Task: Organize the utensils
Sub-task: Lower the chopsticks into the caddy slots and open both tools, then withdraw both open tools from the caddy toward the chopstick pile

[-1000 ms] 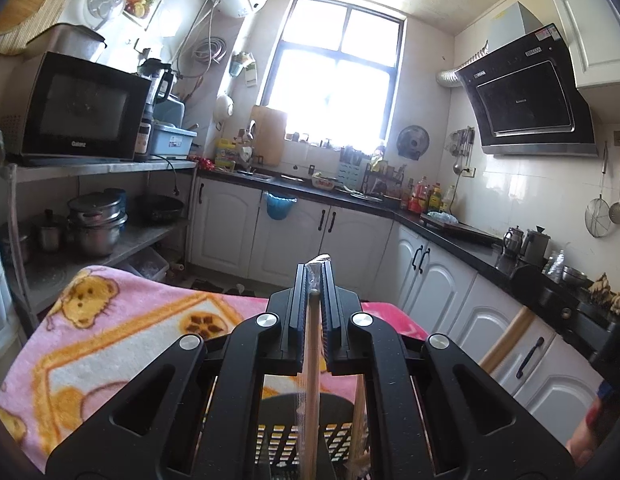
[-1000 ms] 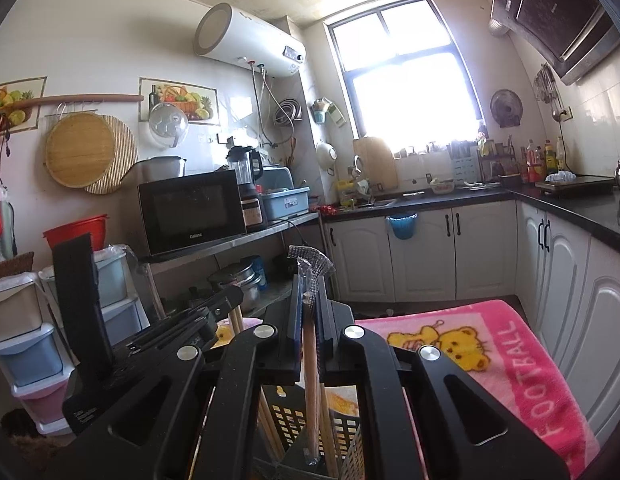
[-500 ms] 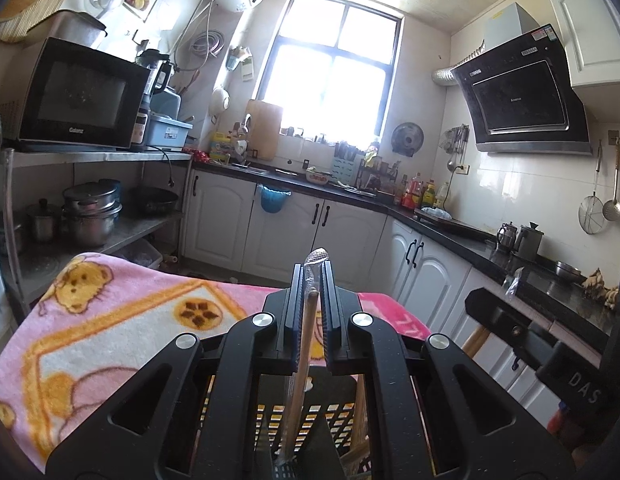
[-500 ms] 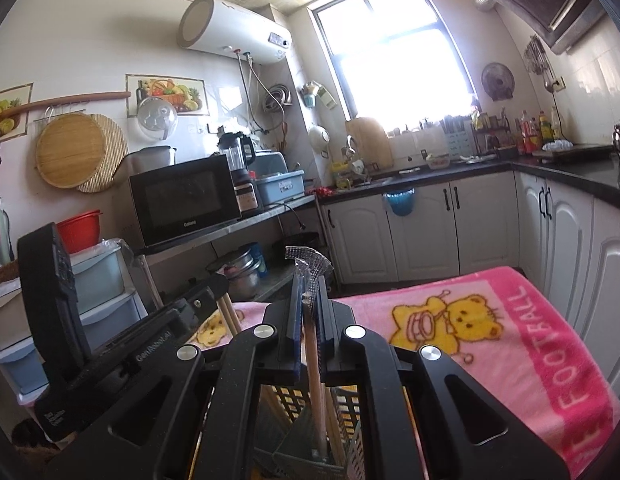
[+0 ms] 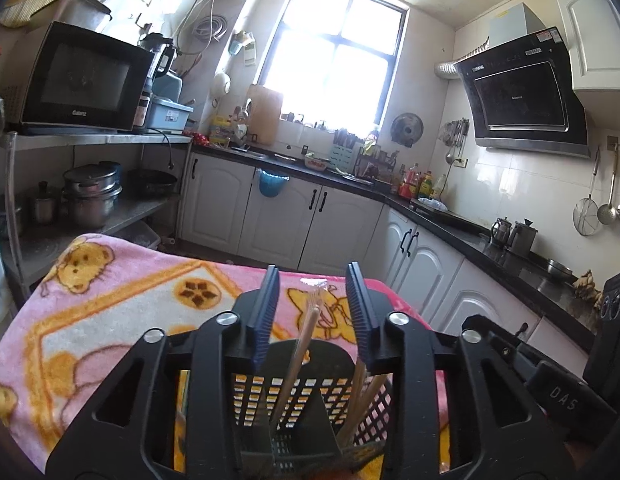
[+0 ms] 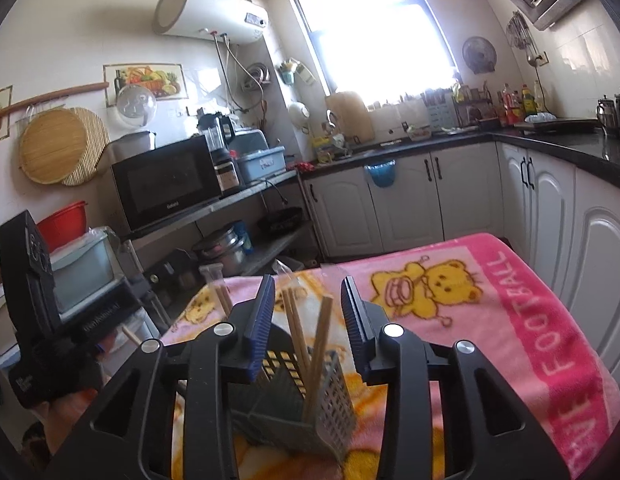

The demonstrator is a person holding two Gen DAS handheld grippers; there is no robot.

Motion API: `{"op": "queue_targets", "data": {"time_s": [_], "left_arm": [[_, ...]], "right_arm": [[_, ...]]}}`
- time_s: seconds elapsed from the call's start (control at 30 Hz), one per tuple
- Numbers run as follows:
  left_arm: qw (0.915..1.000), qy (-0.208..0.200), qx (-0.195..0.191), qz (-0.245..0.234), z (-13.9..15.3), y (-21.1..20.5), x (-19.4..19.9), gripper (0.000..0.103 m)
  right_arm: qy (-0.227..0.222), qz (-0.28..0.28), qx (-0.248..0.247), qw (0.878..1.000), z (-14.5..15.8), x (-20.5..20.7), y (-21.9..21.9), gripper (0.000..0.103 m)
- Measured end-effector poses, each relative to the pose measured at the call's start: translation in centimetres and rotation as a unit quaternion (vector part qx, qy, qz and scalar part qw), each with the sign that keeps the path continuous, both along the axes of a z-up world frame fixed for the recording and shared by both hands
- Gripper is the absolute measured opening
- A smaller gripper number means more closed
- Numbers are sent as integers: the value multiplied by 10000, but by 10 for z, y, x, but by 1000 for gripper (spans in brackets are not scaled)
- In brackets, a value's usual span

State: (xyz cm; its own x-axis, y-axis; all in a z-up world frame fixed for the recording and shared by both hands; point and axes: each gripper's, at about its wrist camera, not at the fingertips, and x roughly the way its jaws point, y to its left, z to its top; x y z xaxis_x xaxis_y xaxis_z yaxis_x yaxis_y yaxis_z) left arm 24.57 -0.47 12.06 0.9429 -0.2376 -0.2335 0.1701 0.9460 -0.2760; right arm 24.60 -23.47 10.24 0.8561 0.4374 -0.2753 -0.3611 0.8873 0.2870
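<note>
Chopsticks (image 5: 299, 354) in a clear wrapper stand tilted in a dark slotted utensil basket (image 5: 293, 396) on a pink bear-print blanket (image 5: 109, 312), well inside its edges. Left gripper (image 5: 314, 304) and right gripper (image 6: 307, 312) are both opening, with chopsticks (image 6: 310, 336) loose between the parted jaws, untouched.

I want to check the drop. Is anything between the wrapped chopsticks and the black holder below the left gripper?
Nothing visible. The wrapped chopsticks already stand inside the holder, loose between the opening jaws of the left gripper.

"Galanz" on microwave (image 5: 83, 80); "FOOTBALL" on blanket (image 6: 550, 344)
</note>
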Motion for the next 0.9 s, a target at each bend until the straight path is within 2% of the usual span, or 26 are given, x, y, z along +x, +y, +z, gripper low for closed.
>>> {"op": "queue_targets", "data": {"time_s": [0.23, 0.47, 0.73, 0.9], "left_arm": [[9999, 81, -85, -23, 4, 5, -17, 54], [9996, 124, -234, -101, 5, 12, -33, 69], [9993, 164, -293, -192, 6, 16, -49, 89], [9988, 306, -253, -278, 5, 17, -56, 92]], "right_arm": [[222, -70, -188, 9996, -6, -9, -7, 42], [333, -101, -227, 9991, -9, -17, -12, 45], [375, -74, -280, 9989, -11, -28, -12, 53], [442, -21, -325, 9985, -15, -33, -11, 56]]}}
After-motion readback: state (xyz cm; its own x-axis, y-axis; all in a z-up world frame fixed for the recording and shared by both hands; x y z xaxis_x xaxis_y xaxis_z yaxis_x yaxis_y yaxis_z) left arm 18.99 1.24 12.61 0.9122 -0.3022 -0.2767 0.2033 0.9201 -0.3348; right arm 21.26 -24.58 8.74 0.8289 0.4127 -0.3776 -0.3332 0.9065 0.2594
